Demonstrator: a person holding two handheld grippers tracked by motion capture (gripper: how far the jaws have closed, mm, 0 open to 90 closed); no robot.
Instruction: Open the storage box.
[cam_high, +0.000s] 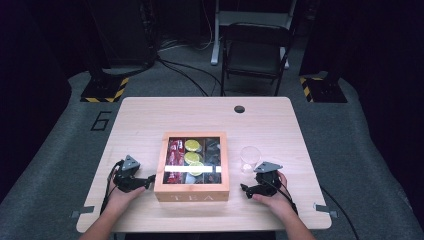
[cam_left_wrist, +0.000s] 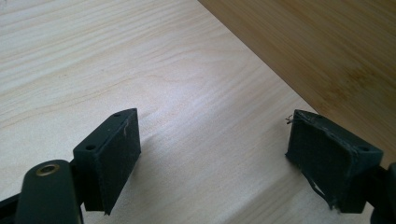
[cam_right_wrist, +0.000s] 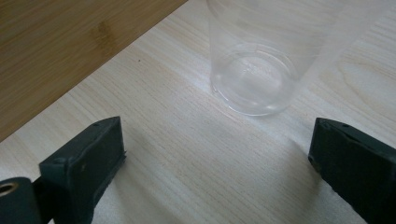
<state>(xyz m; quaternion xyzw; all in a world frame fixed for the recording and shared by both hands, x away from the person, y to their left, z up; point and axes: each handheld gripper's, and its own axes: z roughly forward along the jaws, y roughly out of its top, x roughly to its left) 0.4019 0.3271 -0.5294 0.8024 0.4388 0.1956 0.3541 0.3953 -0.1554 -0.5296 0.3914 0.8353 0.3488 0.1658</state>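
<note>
A wooden tea box with a clear lid sits at the middle of the table; red packets, yellow packets and dark packets show through the lid. Its side wall rises at the upper right of the left gripper view and the box wall fills the upper left of the right gripper view. A clear empty glass stands right of the box, and the glass is just ahead of my right gripper. My left gripper rests on the table left of the box, open and empty. My right gripper is open and empty too.
The light wooden table has a round cable hole near its far edge. A dark folding chair stands beyond the table. Yellow-black striped stand bases sit on the floor at both far corners.
</note>
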